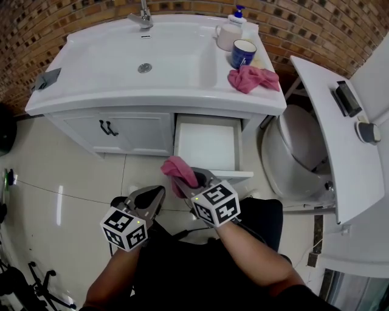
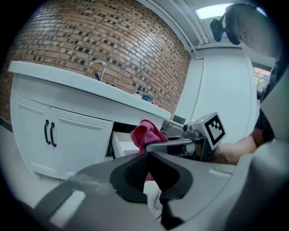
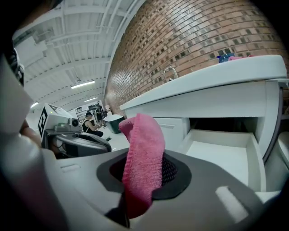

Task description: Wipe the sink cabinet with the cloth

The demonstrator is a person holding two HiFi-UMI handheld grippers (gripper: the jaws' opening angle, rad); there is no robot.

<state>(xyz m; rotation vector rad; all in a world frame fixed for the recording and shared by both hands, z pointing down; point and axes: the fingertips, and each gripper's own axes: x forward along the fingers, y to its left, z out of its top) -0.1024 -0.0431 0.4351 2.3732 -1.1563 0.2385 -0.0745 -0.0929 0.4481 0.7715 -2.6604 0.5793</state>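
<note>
A pink cloth (image 1: 177, 168) (image 3: 144, 151) hangs folded from my right gripper (image 1: 182, 180) (image 3: 145, 175), which is shut on it, low in front of the white sink cabinet (image 1: 130, 130). Just ahead of it the cabinet's right drawer (image 1: 206, 146) (image 3: 226, 149) is pulled out and looks empty. To the left and slightly lower, my left gripper (image 1: 159, 194) (image 2: 146, 159) is shut with nothing between its pads. The left gripper view shows the cloth (image 2: 146, 132) and the right gripper (image 2: 168, 144) in front of the cabinet doors (image 2: 54, 135).
On the counter to the right of the basin (image 1: 121, 58) lie a second pink cloth (image 1: 252, 78), a blue mug (image 1: 243, 53), a white cup (image 1: 227, 36) and a soap bottle (image 1: 238, 15). A toilet (image 1: 298, 152) and a white shelf unit (image 1: 340, 121) stand right of the cabinet.
</note>
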